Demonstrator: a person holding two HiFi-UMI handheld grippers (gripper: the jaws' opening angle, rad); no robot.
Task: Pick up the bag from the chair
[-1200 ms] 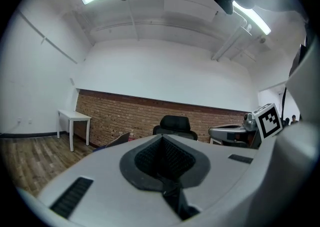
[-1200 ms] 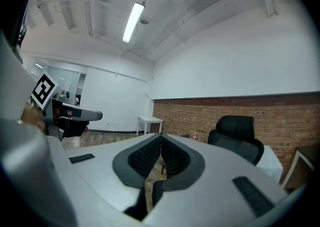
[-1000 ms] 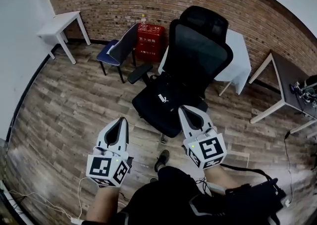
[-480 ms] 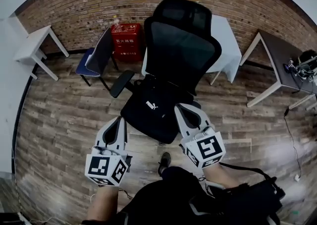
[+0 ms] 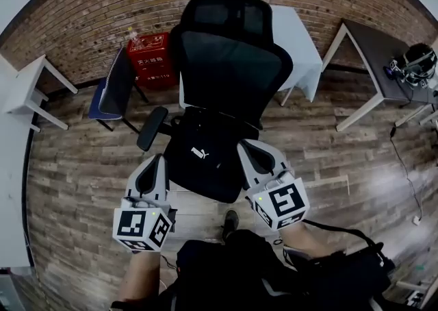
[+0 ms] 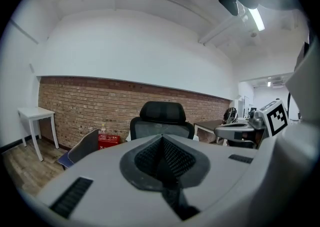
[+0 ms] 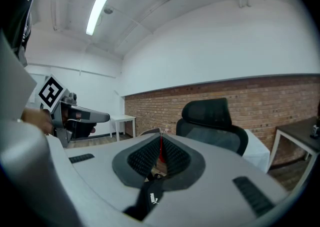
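A black bag with a small white logo lies on the seat of the black mesh office chair. My left gripper is at the seat's front left edge, just beside the bag, and is shut with nothing in it. My right gripper is at the seat's front right, shut and holding nothing. In the left gripper view the jaws meet, with the chair's headrest beyond them. In the right gripper view the gripper is shut, and the bag shows below its pads.
A red box and a blue side chair stand left of the office chair by the brick wall. A white-clothed table is behind it, a dark desk to the right, a white table far left. My shoe is under the seat.
The view has closed in on the office chair, which now sits centred and nearer. Both grippers have come up to the seat's front edge, one on each side of the bag.
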